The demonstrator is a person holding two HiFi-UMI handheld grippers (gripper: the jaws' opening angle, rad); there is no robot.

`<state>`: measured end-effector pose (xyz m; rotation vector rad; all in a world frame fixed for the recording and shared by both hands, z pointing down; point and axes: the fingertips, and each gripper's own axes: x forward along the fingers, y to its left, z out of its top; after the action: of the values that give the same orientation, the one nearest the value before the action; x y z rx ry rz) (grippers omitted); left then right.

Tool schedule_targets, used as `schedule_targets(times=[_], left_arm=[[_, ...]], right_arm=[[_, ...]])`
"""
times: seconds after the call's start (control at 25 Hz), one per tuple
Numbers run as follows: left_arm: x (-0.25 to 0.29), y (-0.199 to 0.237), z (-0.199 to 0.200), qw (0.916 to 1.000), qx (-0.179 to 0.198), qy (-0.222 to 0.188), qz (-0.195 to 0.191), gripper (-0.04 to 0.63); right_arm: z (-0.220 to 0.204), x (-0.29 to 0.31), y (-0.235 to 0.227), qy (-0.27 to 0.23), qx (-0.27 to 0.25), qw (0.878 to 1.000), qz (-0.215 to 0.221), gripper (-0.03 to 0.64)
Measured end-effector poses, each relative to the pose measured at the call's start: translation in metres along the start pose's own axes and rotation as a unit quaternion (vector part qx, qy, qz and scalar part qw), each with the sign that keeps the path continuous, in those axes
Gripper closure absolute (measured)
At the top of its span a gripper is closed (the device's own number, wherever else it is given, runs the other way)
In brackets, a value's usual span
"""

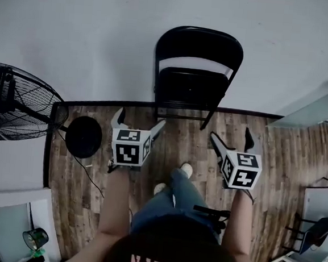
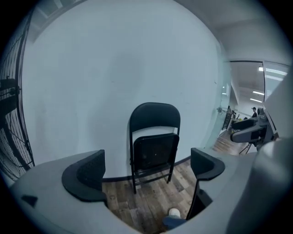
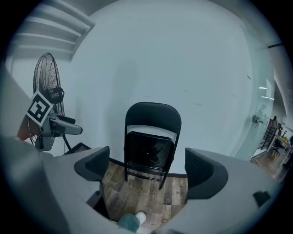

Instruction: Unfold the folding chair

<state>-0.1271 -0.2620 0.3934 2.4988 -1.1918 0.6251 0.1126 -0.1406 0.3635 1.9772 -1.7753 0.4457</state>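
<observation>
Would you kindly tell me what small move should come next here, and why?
Probably step forward and bring the left gripper and right gripper up to the folding chair. It stands folded against the wall, seat flipped up, and both grippers are open, empty and well short of it.

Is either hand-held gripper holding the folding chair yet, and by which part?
Nothing is held. The left hand-held gripper and the right hand-held gripper both show jaws apart and empty, short of the folded chair by the wall.
</observation>
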Motion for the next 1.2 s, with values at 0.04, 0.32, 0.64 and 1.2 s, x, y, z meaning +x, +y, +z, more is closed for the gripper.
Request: schedule_targets(times=[0.04, 0.32, 0.64, 1.2], left_arm=[[0.003, -0.001, 0.000, 1.0000, 0.000, 0.000, 0.000, 0.026], [0.027, 0.008, 0.016, 0.9998, -0.009, -0.012, 0.011, 0.026], [0.073, 0.024, 0.049, 0.9991, 0.012, -0.003, 0.040, 0.026], [0.217, 0.048, 0.150, 0.9985, 0.024, 0.004, 0.050, 0.026]], right_arm=[[-0.001, 0.003, -0.001, 0.001, 0.000, 1.000, 0.002, 0.098], [0.004, 0.040, -0.010, -0.001, 0.007, 1.000, 0.015, 0.100], [0.013, 0.110, -0.037, 0.012, 0.031, 0.999, 0.031, 0.103], [0.020, 0.267, -0.110, 0.095, 0.083, 0.988, 0.085, 0.106]])
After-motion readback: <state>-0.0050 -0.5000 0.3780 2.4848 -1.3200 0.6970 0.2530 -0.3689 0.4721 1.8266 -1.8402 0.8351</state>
